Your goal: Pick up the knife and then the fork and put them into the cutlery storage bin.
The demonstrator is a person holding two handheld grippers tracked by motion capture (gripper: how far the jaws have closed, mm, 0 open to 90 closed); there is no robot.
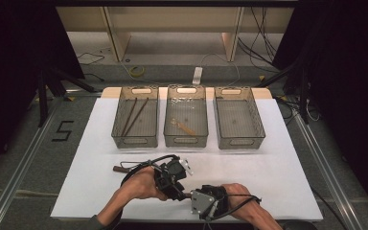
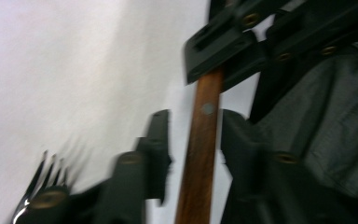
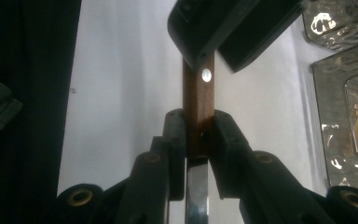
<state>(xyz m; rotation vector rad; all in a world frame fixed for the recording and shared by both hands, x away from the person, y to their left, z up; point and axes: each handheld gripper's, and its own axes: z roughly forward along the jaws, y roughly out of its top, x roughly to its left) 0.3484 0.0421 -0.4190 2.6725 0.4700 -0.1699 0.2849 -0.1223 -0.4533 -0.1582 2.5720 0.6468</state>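
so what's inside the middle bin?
The middle bin holds one pale, light-wooden utensil lying diagonally on its floor. Nothing else is discernible; glare on the walls hides the edges.

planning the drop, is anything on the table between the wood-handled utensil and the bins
Nothing visible: bare white table lies between the wood-handled utensil and the bins. The left gripper, jaws open, flanks its handle.
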